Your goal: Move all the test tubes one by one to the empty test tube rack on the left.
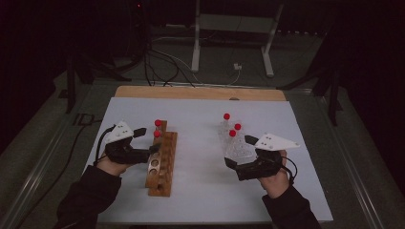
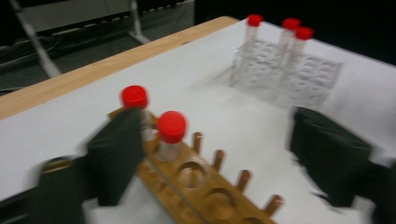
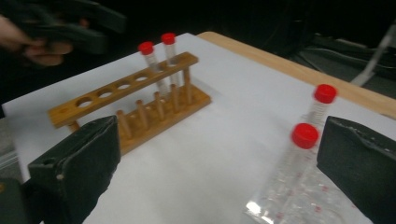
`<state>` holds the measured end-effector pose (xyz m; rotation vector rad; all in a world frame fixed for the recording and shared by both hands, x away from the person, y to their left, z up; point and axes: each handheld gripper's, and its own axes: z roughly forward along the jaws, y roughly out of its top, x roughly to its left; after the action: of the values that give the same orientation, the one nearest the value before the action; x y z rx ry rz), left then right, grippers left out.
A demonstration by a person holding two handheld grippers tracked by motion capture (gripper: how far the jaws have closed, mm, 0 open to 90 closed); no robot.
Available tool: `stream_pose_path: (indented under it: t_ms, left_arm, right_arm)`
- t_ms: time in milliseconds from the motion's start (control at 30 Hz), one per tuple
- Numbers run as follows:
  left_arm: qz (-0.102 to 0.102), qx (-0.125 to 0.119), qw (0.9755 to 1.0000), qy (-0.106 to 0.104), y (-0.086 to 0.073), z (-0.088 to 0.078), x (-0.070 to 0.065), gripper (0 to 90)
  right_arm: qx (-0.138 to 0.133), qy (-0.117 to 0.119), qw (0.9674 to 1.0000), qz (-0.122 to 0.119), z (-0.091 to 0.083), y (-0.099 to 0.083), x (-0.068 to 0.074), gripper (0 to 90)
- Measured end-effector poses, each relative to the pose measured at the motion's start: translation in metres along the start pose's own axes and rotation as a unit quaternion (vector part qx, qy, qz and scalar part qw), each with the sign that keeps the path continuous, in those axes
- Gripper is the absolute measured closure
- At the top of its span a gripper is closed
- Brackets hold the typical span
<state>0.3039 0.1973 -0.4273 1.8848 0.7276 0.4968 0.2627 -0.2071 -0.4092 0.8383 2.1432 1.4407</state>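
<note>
The left tongs (image 1: pixel 149 143) are open, right beside two red-capped tubes (image 1: pixel 157 129) standing in the wooden rack (image 1: pixel 161 164). The right tongs (image 1: pixel 237 151) are open near three tubes in the clear rack (image 1: pixel 237 145), ready to pick one.

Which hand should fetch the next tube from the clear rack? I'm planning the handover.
Right, probably: the right gripper is open beside the clear rack, a red-capped tube between its jaws. The left gripper is at the wooden rack.
</note>
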Motion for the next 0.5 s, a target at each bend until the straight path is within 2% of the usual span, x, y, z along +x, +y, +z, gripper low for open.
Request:
stream_pose_path:
  t_ms: [200, 333, 500]
  left_arm:
    - [0.001, -0.015, 0.9985, -0.053, -0.002, -0.009, -0.011, 1.2]
    - [0.008, -0.022, 0.9978, -0.062, -0.004, -0.012, -0.017, 1.2]
    - [0.012, -0.027, 0.9972, -0.068, -0.004, -0.014, -0.019, 1.2]
  right_arm:
    - [0.005, -0.028, 0.9996, 0.006, 0.001, -0.002, -0.012, 0.0]
    - [0.018, -0.053, 0.9983, 0.011, 0.008, -0.008, -0.023, 0.0]
    - [0.033, -0.066, 0.9972, 0.016, 0.018, -0.014, -0.032, 0.0]
